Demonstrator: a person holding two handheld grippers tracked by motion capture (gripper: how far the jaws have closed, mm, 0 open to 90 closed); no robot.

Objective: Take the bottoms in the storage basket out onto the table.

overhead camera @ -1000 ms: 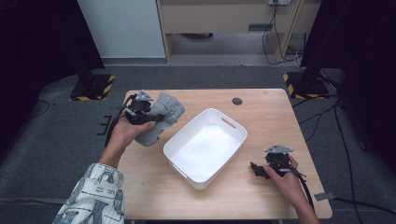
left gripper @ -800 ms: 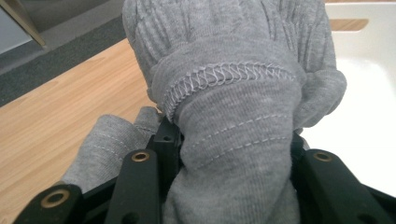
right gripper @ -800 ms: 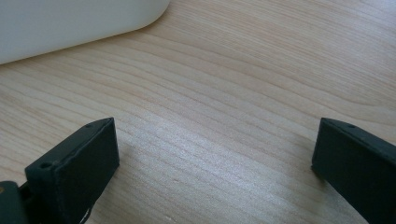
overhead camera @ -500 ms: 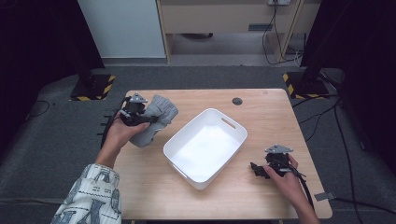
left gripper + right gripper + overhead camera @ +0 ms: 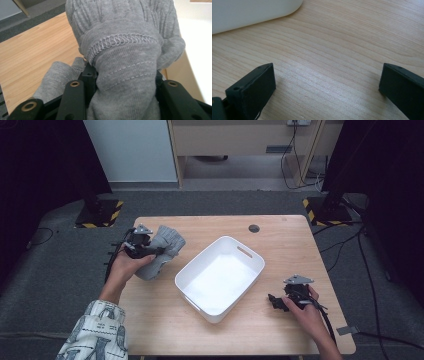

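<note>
The left tool (image 5: 159,251) clamps a grey knit garment (image 5: 161,251) near the counter's (image 5: 300,245) left edge; the right tool (image 5: 276,302) rests wide open, holding nothing, near the right edge.

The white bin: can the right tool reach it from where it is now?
Probably yes. The right tool sits open and empty on the table just beside the bin, with only bare wood between them.

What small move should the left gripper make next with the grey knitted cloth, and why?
Probably carry the grey knitted cloth sideways toward the white bin. The left gripper is shut on it beside the bin, which holds nothing, and the right gripper rests open on the table.
</note>
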